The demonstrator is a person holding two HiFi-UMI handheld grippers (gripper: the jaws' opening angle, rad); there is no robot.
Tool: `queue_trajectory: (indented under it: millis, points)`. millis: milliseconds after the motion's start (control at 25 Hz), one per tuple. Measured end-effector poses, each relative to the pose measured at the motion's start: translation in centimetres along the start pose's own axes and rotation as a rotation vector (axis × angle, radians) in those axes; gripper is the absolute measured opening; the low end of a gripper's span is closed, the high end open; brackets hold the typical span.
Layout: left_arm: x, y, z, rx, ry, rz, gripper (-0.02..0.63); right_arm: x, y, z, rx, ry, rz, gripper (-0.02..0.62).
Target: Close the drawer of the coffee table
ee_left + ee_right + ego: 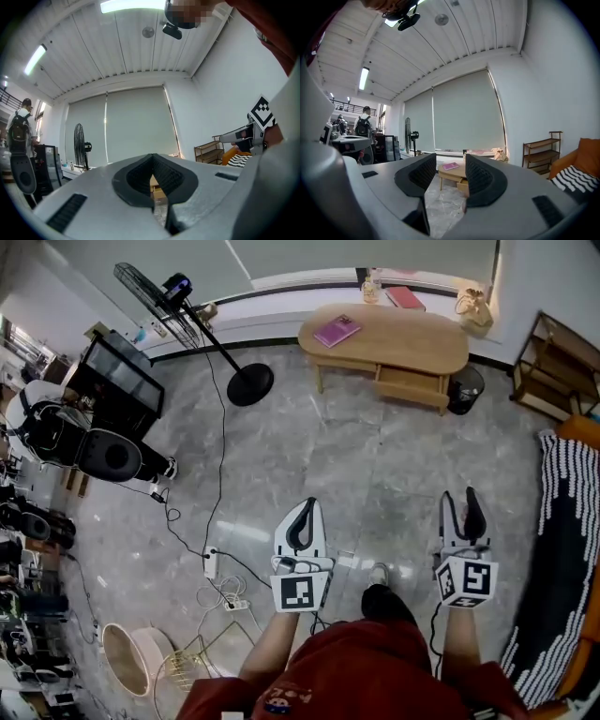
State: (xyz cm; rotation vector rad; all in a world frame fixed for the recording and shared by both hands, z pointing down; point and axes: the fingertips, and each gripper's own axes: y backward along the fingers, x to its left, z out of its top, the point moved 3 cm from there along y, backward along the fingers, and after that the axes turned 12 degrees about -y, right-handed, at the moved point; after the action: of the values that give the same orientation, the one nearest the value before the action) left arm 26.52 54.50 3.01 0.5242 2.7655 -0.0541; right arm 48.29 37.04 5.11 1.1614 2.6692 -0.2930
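The oval wooden coffee table (412,343) stands far ahead by the window, with a pink book (337,330) on top. Its drawer (411,387) is pulled out on the near side. Both grippers hang over the marble floor, well short of the table. My left gripper (307,504) is shut, fingertips touching, with nothing in it. My right gripper (458,498) is open and holds nothing. In the right gripper view the coffee table (449,174) and the drawer (463,185) show between the open jaws of the right gripper (451,157). The left gripper (152,157) lets a sliver of wood show through its gap.
A standing fan (248,382) is left of the table, and a cable runs from it to a power strip (211,563). A black bin (466,388) sits at the table's right end. At the right are a wooden shelf (555,367) and a striped blanket (561,559).
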Motion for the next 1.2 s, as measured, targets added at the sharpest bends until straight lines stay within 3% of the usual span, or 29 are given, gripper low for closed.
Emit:
queue_trajectory:
  millis: [520, 680, 880, 1200]
  points:
    - [0.4, -8.4, -1.0, -0.001, 0.006, 0.010, 0.008, -3.3, -7.6, 1.0, 0.013, 0.014, -0.013, 0.193]
    - [1.1, -10.6, -2.1, 0.007, -0.027, 0.006, 0.008, -3.5, -9.7, 0.4, 0.013, 0.015, -0.020, 0.195]
    - [3.9, -13.5, -3.2, 0.003, 0.001, 0.006, 0.007, -1.9, -13.2, 0.6, 0.003, 0.035, -0.030, 0.196]
    - [10.2, -20.1, -5.8, -0.021, 0.027, -0.059, 0.008, 2.0, -20.9, 0.6, 0.017, 0.055, -0.083, 0.199]
